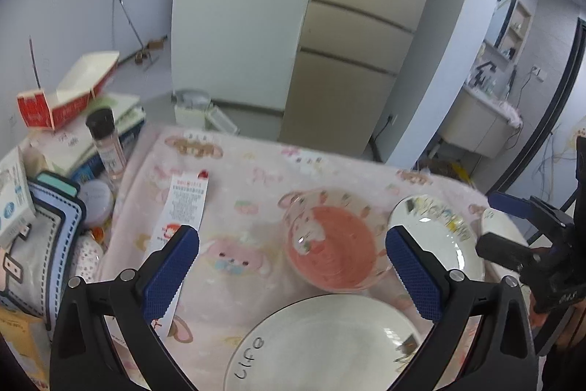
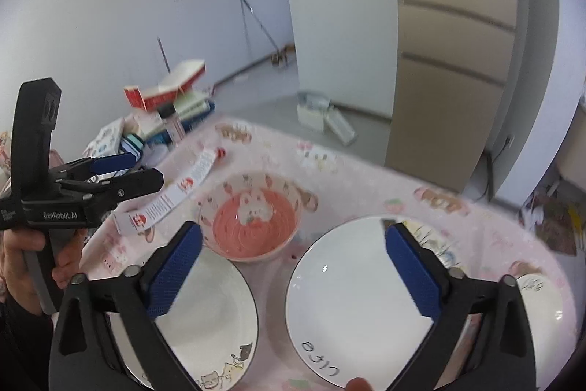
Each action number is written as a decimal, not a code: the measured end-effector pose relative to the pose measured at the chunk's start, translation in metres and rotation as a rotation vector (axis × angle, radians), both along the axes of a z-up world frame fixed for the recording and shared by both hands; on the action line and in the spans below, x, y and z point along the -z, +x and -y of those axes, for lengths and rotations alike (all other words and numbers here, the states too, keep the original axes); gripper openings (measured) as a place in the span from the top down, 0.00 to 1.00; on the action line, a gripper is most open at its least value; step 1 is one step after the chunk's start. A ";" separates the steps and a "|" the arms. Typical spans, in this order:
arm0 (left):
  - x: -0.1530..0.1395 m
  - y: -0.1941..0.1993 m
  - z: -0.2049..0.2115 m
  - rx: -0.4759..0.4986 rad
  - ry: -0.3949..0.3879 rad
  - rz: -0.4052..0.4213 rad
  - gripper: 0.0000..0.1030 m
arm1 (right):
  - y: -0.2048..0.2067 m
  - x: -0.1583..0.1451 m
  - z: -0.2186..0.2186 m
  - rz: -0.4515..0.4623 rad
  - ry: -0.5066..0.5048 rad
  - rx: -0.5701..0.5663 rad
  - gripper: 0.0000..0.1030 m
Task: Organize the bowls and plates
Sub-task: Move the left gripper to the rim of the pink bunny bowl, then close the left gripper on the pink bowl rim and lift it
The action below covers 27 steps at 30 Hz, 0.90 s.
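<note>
Blue, cross-hatched rubber pads line the fingers of the left gripper (image 1: pixel 292 266), which stand spread wide and hold nothing above a round, glossy white plate (image 1: pixel 326 343) with a thin dark rim and the word "Life" written on it. Just beyond it on the tabletop (image 1: pixel 238 178), covered in soft pink cartoon-print cloth, sits a small ceramic bowl (image 1: pixel 331 242) with a pink inside and a rabbit picture, nothing in it. A second white plate (image 1: pixel 439 233) with a cartoon border lies just beside the bowl. The right gripper (image 2: pixel 293 266) is likewise spread wide and empty over the plates. A long paper box (image 1: pixel 183 207) lies flat near stacked books (image 1: pixel 110 123).
</note>
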<state>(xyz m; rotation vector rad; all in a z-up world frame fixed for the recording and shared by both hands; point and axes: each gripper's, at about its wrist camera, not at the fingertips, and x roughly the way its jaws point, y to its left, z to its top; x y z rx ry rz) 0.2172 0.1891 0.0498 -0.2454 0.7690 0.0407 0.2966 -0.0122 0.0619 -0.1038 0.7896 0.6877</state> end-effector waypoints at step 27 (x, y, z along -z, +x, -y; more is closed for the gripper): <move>0.097 0.058 -0.029 0.005 -0.287 -0.253 0.57 | 0.077 0.082 -0.041 -0.288 -0.019 0.013 0.70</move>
